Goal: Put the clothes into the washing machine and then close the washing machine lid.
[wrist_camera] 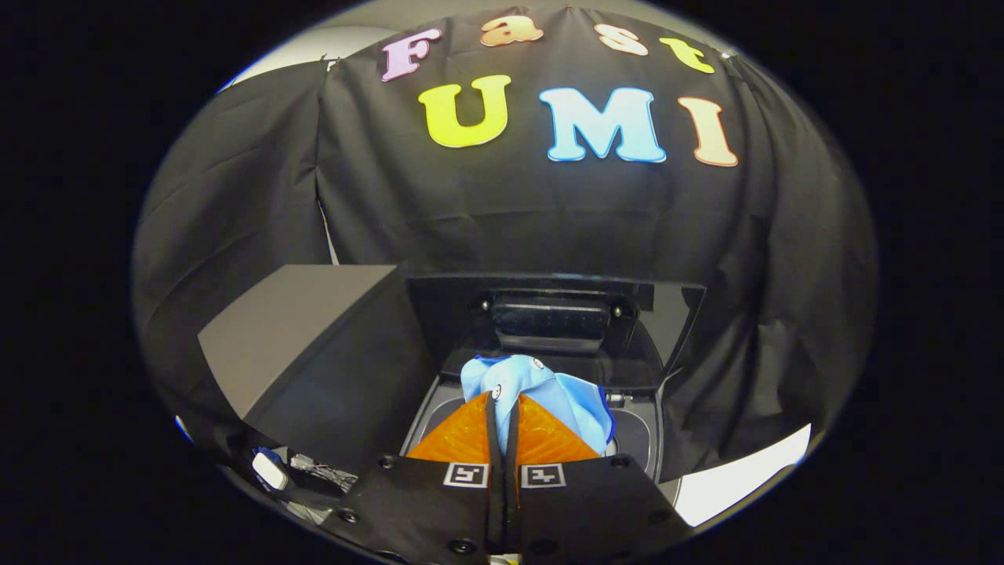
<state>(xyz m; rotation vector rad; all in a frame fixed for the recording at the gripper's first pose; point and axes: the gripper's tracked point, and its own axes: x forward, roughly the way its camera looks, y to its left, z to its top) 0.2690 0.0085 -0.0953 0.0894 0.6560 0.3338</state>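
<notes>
Over the open washing machine [639, 439], I had the fingers [502, 428] pinched closed on the light-blue garment [541, 392], which bunched at 12 o'clock just past their tips, above the tub. I judged the loading step underway; next I needed to lower, release, then swing down the raised lid [553, 322]. Black cloth draped the booth; a grey box [290, 329] sat at 10 o'clock.

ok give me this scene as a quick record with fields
tongs: shut on the cloth
cloth: light blue, bunched, held over the washer opening
washer: lid up, tub rim visible beyond the tongs
lid: open, standing behind the opening
box: grey, beside the washer
task state: cloth not yet dropped in, lid not closed
</notes>
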